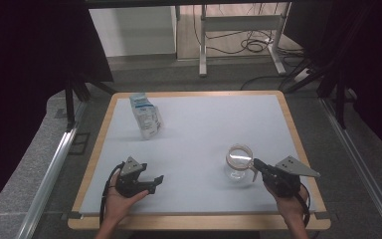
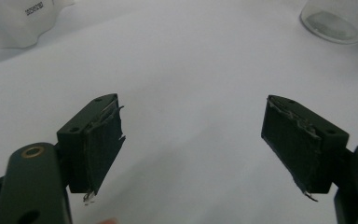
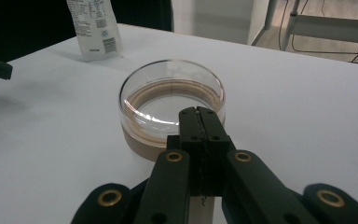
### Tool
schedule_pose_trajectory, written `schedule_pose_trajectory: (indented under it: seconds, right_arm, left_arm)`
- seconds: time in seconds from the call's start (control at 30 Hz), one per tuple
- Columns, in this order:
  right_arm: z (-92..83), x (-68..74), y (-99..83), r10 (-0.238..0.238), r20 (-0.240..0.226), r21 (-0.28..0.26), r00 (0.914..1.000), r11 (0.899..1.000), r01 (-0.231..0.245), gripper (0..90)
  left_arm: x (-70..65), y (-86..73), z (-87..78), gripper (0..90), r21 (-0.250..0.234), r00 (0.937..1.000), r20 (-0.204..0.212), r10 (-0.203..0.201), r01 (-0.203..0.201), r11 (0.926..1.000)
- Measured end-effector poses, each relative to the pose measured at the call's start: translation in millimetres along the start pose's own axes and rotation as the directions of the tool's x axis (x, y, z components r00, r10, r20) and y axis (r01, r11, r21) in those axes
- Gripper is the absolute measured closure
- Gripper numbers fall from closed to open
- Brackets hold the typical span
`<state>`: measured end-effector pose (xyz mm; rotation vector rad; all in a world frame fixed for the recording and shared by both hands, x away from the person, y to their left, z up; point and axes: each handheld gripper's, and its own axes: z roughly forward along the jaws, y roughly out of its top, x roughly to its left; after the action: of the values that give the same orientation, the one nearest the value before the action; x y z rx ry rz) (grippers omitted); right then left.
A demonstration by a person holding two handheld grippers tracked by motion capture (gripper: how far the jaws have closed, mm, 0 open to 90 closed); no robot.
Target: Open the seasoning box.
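A white printed pouch [image 1: 146,118] is standing tilted toward the far left of the white surface [image 1: 204,129]. Beyond it, a metal desk frame [image 1: 238,30] is standing over tangled cables [image 1: 251,45].

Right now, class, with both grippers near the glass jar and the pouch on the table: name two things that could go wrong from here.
1. The right gripper, jaws shut, sits right at the rim of the open glass jar; a nudge could slide or tip it, and glass may break.
2. The white pouch stands leaning at the far left; the open left gripper could knock it over when reaching for it.
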<state>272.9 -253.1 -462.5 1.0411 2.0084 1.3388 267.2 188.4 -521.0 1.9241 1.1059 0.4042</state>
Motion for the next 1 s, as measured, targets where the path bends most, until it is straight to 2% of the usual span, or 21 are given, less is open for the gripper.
schedule_pose_trajectory:
  seconds: [0.2, 0.33, 0.47, 0.67, 0.77, 0.87, 1.0]
  right_arm:
    - [-1.9, -0.9, -2.4, 0.007, -0.002, -0.008, 1.0000, 1.000, -0.007, 90.0]
    - [-3.2, -1.7, -3.6, 0.010, -0.002, -0.021, 0.9999, 1.000, -0.010, 90.0]
    - [-3.6, -3.6, -5.1, 0.019, -0.011, -0.032, 0.9998, 0.999, -0.020, 90.0]
    - [-3.9, -4.0, -7.6, 0.019, -0.011, -0.048, 0.9998, 0.999, -0.019, 90.0]
    - [-3.8, -2.8, -7.6, 0.016, -0.005, -0.047, 0.9999, 0.999, -0.016, 90.0]
    - [-3.5, -1.7, -8.0, 0.006, -0.003, -0.051, 1.0000, 0.999, -0.006, 90.0]
    - [-2.7, -0.5, -8.7, 0.000, -0.003, -0.054, 1.0000, 0.999, 0.000, 90.0]
  left_arm:
    - [-1.8, 1.2, 2.2, 22.2, -0.003, 1.0000, 0.003, -0.004, 0.004, 1.0000]
    - [-7.2, 7.7, 5.8, 28.3, -0.015, 0.9998, 0.018, -0.002, 0.002, 0.9999]
    - [-16.9, 17.5, 9.2, 32.9, -0.040, 0.9995, 0.026, 0.016, -0.015, 0.9991]
    - [-26.8, 26.6, 16.1, 36.0, -0.047, 0.9985, 0.038, 0.040, -0.038, 0.9982]
    - [-29.5, 31.8, 21.2, 42.0, -0.054, 0.9983, 0.050, 0.031, -0.029, 0.9981]
    - [-35.0, 41.1, 29.7, 50.5, -0.058, 0.9963, 0.079, 0.032, -0.027, 0.9979]
    - [-46.9, 57.5, 44.0, 61.9, -0.058, 0.9905, 0.130, 0.046, -0.039, 0.9976]
